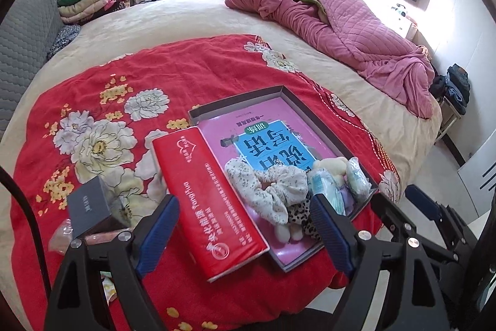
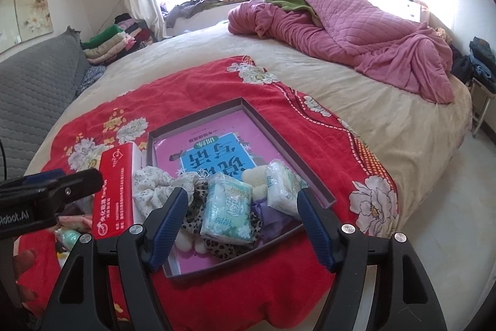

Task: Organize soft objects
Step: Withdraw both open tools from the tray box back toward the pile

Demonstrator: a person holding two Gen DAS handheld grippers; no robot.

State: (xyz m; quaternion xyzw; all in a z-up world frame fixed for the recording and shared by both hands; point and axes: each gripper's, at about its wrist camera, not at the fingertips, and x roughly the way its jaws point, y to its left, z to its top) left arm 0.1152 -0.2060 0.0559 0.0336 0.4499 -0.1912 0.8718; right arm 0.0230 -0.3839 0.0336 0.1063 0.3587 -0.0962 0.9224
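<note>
Both wrist views look down on a bed (image 1: 192,17) with a red floral blanket (image 1: 124,76) spread over its near part.

Hidden or cut off: the leopard-print scrunchie (image 2: 223,245) is mostly buried under a tissue pack (image 2: 226,211); a cream plush toy (image 1: 330,165) shows only in parts between the packs. At the lower left of the left wrist view, a pinkish item beneath a small grey box (image 1: 88,208) cannot be identified.

Materials and shapes: shallow rectangular cardboard box lid (image 1: 319,110), grey walls, with a glossy pink-and-blue book (image 1: 272,145) lying flat inside. Floral fabric scrunchie (image 1: 272,188), gathered and soft, rests on the book's near end. A second crinkly plastic tissue pack (image 2: 282,185) sits to its right.

Orientation: the red tissue box (image 1: 207,200) lies along the lid's left wall, its near end propped on the rim, long axis running from lower centre to upper left.

Left hand-held gripper (image 1: 245,234): blue ribbed pads wide apart, straddling the red box, not pressing it. Right hand-held gripper (image 2: 241,225): equally spread, above the soft items, holding nothing.
</note>
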